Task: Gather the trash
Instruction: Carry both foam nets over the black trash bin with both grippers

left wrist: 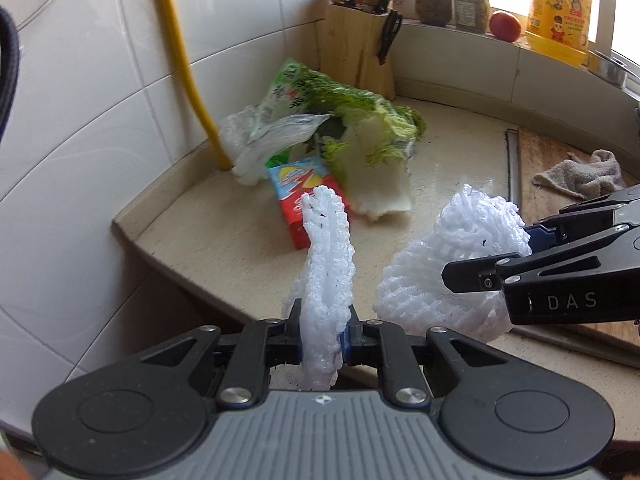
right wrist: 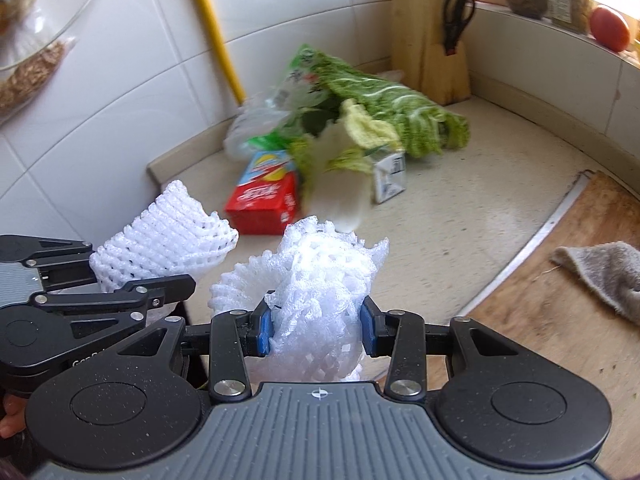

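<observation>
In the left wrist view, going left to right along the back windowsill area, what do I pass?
Yellow pipe → wooden knife block → first glass jar → second glass jar → tomato → yellow oil bottle.

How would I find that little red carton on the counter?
Start at the yellow pipe in the tiled corner. At its foot lies a heap of cabbage leaves and plastic bags. The red carton lies at the heap's near edge, the only red and blue box there.
</observation>
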{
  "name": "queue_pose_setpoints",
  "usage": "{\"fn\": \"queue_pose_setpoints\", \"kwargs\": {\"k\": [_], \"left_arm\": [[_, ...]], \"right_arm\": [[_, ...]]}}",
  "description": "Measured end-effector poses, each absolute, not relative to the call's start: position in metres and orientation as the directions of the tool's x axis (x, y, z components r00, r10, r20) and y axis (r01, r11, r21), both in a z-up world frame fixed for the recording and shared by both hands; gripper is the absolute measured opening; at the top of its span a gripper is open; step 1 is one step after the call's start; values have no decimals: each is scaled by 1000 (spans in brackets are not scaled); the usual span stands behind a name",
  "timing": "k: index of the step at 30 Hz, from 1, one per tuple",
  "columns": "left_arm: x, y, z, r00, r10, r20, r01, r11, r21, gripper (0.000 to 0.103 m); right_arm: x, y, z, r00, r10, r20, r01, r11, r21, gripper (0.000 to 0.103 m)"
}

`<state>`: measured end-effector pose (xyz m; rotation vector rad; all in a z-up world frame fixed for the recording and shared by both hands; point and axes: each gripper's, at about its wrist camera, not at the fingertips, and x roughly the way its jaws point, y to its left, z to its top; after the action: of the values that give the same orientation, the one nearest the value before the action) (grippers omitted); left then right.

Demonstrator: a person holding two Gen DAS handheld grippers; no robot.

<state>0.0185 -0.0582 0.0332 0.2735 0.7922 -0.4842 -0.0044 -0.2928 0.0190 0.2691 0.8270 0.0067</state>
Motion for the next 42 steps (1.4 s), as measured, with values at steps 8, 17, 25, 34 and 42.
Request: {"fn": "queue_pose_setpoints", "kwargs": {"k": [8,17,25,34,42], "left_arm": [[14,-3,34,638,-257,-725,420,906,49,14],[12,53,29,663,-179,-727,308,950,46,14],[11,86,29,686,-122,-717,235,970,59,14],[17,108,27,695,-72,-715,164,985,60,14],[27,117,21,688,-44,-725,130,989,64,14]], "right_arm": [[3,-244,23,669,168,-724,13,971,238,48],[23,-182,29,645,247,-724,-115,967,227,48],[42,-136,31,621,308,-721,-213,951,224,48],[55,-101,37,613,358,-704,-287,931,224,48],[70,-90,38,610,379,-696,-305,923,235,48]]}}
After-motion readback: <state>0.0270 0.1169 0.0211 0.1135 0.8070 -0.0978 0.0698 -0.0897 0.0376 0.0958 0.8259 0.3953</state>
